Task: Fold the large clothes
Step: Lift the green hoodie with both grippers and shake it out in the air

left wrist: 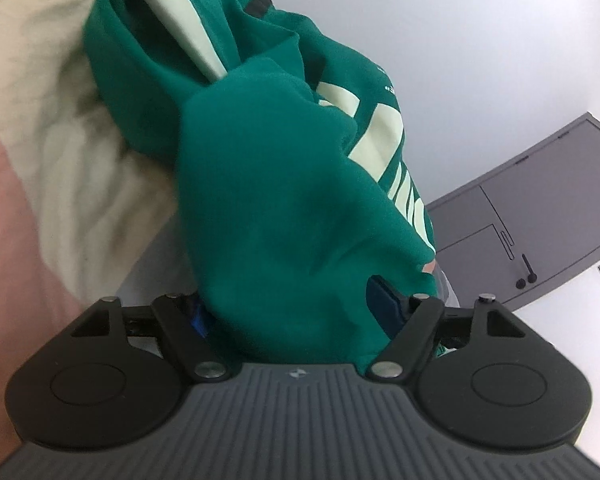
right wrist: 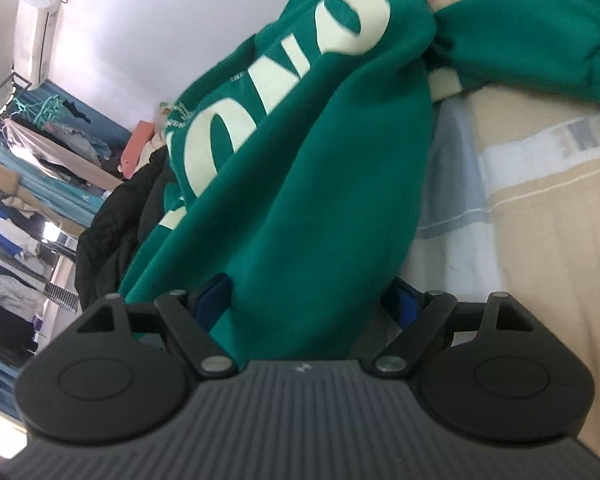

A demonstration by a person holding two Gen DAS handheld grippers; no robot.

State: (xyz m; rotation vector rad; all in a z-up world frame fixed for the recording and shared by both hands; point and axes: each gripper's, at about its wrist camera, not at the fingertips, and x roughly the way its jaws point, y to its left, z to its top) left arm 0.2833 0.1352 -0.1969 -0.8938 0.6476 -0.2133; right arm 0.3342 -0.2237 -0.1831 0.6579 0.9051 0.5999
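Observation:
A green sweatshirt [left wrist: 260, 200] with large pale lettering fills the middle of both views, bunched and hanging in folds. In the left wrist view its cloth drapes down between the wide-spread jaws of my left gripper [left wrist: 292, 304]; the blue right pad [left wrist: 384, 300] stands clear of the fabric, while the left pad is mostly hidden. In the right wrist view the same sweatshirt [right wrist: 300, 160] lies between the spread jaws of my right gripper [right wrist: 308, 300], and both blue pads [right wrist: 212, 296] show beside the cloth without pinching it.
Cream bedding [left wrist: 60, 120] lies left of the sweatshirt, next to a pink surface [left wrist: 4, 220]. A grey door [left wrist: 540, 200] stands in the white wall. Beige and pale blue bedding [right wrist: 540, 240] spreads to the right; a black garment pile [right wrist: 116, 232] and cluttered racks [right wrist: 20, 200] are at the left.

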